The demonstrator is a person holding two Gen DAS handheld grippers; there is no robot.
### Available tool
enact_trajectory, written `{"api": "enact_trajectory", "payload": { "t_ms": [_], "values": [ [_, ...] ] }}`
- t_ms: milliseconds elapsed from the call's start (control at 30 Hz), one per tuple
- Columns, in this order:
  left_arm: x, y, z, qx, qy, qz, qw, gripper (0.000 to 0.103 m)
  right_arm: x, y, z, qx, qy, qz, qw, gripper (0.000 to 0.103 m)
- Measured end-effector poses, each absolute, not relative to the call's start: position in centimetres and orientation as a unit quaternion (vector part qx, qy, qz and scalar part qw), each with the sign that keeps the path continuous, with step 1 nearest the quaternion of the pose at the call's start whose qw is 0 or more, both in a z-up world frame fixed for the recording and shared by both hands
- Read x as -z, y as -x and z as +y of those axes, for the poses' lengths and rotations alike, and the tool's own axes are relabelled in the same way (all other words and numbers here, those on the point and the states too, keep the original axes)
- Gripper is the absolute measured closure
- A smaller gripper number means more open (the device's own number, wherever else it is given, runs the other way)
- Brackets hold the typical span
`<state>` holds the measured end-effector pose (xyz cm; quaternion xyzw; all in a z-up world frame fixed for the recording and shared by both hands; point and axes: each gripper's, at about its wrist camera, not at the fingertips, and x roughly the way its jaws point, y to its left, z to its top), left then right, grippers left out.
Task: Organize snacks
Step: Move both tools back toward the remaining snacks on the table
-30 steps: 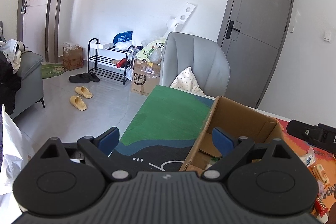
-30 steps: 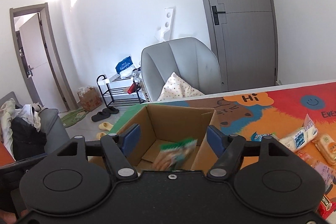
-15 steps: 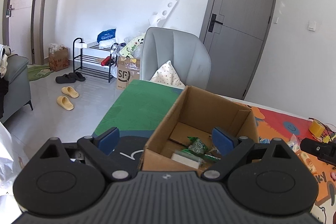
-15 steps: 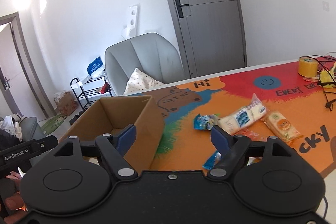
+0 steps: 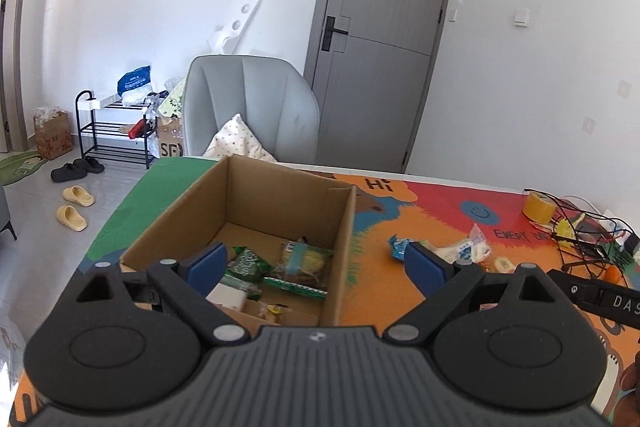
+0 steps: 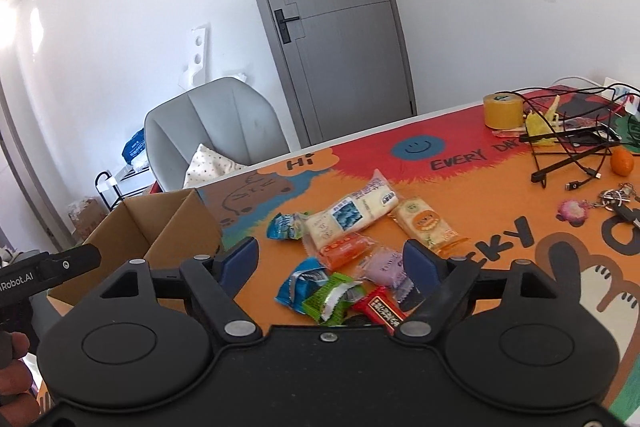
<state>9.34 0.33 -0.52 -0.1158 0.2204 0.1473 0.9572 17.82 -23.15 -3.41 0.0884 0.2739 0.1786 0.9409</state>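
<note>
An open cardboard box (image 5: 256,195) (image 6: 156,231) stands on the colourful mat and holds several snack packets, among them a green one (image 5: 248,263) and a yellow one (image 5: 304,257). My left gripper (image 5: 316,261) hovers open over the box's near right corner, nothing between its blue pads. My right gripper (image 6: 332,259) is open above a heap of loose snacks: a long white pack (image 6: 352,213), an orange cracker pack (image 6: 426,225), a purple packet (image 6: 380,265), a green packet (image 6: 334,297), a red bar (image 6: 380,309) and blue packets (image 6: 286,225). It holds nothing.
A yellow tape roll (image 6: 502,111), black cables (image 6: 568,143), an orange fruit (image 6: 622,161) and keys (image 6: 608,197) lie at the mat's right end. A grey chair (image 5: 256,107) with a cushion stands behind the table. Shoe rack (image 5: 116,131) and slippers are on the floor at left.
Both grippers swung right. The right one left the box, where a green packet dropped, and now faces the snack heap. The left one moved from the table's green end to over the box.
</note>
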Motion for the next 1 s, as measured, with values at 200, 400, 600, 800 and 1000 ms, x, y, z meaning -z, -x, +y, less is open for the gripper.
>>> {"api": "enact_trajectory", "payload": {
  "t_ms": [200,400,600,800,1000],
  "values": [
    [0.8,-10.3,-2.1,-0.111,0.106,0.224,0.962,0.009,4.5,-18.0,-25.0,-0.172,-0.099,0.286,0.937,0.038],
    [1.2,-11.7,-3.9,-0.095,0.099,0.234,0.963,0.011,5.7,-18.5,-26.5,-0.171,-0.115,0.299,0.932,0.047],
    [2.1,-13.2,-5.6,-0.084,0.084,0.248,0.961,0.014,7.2,-19.1,-27.0,-0.173,-0.124,0.314,0.925,0.050],
    [3.6,-15.2,-6.9,-0.075,0.071,0.264,0.959,0.017,9.4,-20.1,-27.2,-0.171,-0.133,0.337,0.916,0.053],
    [5.1,-17.1,-7.6,-0.074,0.069,0.283,0.954,0.018,11.0,-21.2,-26.6,-0.177,-0.134,0.354,0.909,0.053]
  ]
}}
